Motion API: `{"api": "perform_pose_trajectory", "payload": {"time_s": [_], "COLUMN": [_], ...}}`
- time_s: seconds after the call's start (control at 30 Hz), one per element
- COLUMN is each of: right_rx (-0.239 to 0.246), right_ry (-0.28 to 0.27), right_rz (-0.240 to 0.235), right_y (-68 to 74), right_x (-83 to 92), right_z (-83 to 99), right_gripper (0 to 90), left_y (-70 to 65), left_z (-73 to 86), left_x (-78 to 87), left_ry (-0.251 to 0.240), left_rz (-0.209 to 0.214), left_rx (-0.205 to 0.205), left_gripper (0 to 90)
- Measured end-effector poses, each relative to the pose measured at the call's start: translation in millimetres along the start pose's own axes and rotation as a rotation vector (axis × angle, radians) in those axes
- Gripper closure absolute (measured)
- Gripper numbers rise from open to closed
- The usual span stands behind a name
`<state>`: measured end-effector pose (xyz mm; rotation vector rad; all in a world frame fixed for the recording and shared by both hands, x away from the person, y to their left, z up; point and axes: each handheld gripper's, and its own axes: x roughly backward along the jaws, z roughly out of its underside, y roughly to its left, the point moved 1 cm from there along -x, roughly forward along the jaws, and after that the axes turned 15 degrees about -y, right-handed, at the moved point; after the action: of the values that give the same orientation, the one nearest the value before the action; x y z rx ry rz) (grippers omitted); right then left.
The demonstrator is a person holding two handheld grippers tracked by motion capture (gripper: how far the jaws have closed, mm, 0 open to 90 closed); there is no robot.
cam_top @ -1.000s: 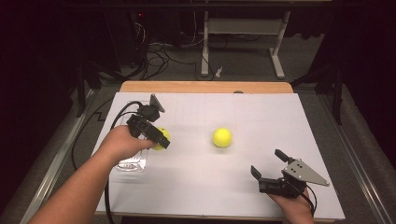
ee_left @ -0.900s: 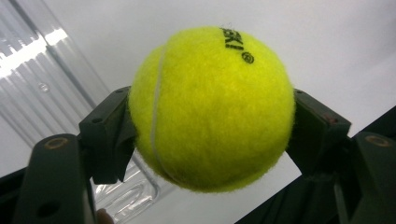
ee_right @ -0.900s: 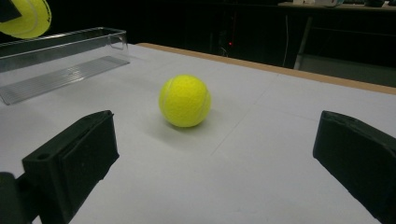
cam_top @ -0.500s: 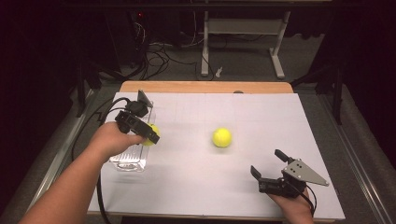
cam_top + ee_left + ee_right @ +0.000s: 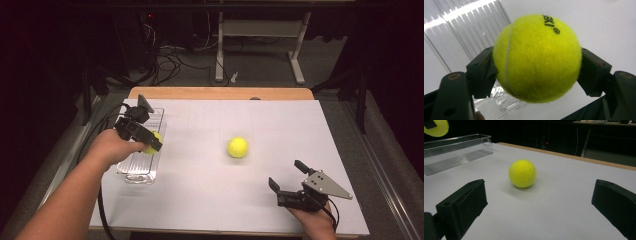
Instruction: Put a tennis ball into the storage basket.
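I see the left claw (image 5: 150,142) pinching a tennis ball (image 5: 152,142) at centre left of the high view, over the right edge of a clear plastic tray (image 5: 142,170) on the white counter (image 5: 210,195). In the left gripper view the held tennis ball (image 5: 537,58) is bright yellow-green and fuzzy, with a pale curved seam down its left side and black printed lettering near its top right. Both black pads press into its flanks, one on each side. Behind it, in the upper left of that frame, the ribbed floor of the tray (image 5: 461,27) shows. The seam, the lettering and the ribs cannot be made out from the high view.

I hold the right claw (image 5: 290,181) low at the lower right of the high view, jaws spread with nothing between them. A second tennis ball (image 5: 238,147) lies on the bare counter near frame centre, well apart from both claws. The right gripper view puts this second ball (image 5: 522,173) ahead of the spread jaws, resting on the counter with a faint shadow beneath. In the upper left corner of that frame the held ball (image 5: 436,127) hangs above the near wall of the tray (image 5: 456,143).
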<state>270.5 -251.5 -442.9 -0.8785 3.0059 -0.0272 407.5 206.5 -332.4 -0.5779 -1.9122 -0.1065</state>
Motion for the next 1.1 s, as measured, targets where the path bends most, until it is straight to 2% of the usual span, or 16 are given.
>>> {"api": "perform_pose_trajectory", "payload": {"time_s": [0.2,0.43,0.73,0.93,1.03,1.1], "right_rx": [0.002,0.001,0.001,-0.001,-0.001,-0.003], "right_ry": [0.000,0.002,0.002,0.007,0.004,0.006], "right_rz": [0.001,0.000,-0.001,-0.001,-0.001,-0.001], "right_y": [0.4,-0.2,0.0,-0.6,-1.0,-1.0], "right_x": [0.2,-0.1,0.0,-0.5,-0.4,-0.3], "right_z": [-0.1,0.4,0.6,1.5,1.5,1.6], "right_gripper": [0.5,0.5,0.5,0.5,0.5,0.5], "left_y": [13.2,24.1,33.7,37.7,41.2,43.2], "left_z": [0.1,-1.3,-4.6,-13.8,-17.4,-19.0], "left_x": [-3.1,-6.0,-9.0,-8.2,-11.3,-16.1], "left_ry": [0.017,0.012,0.014,0.007,0.002,0.014], "left_rz": [-0.031,-0.045,-0.071,-0.087,-0.094,-0.095], "left_rx": [0.029,0.058,0.081,0.089,0.100,0.102], "left_gripper": [26.7,26.7,26.6,26.7,26.7,26.7]}}
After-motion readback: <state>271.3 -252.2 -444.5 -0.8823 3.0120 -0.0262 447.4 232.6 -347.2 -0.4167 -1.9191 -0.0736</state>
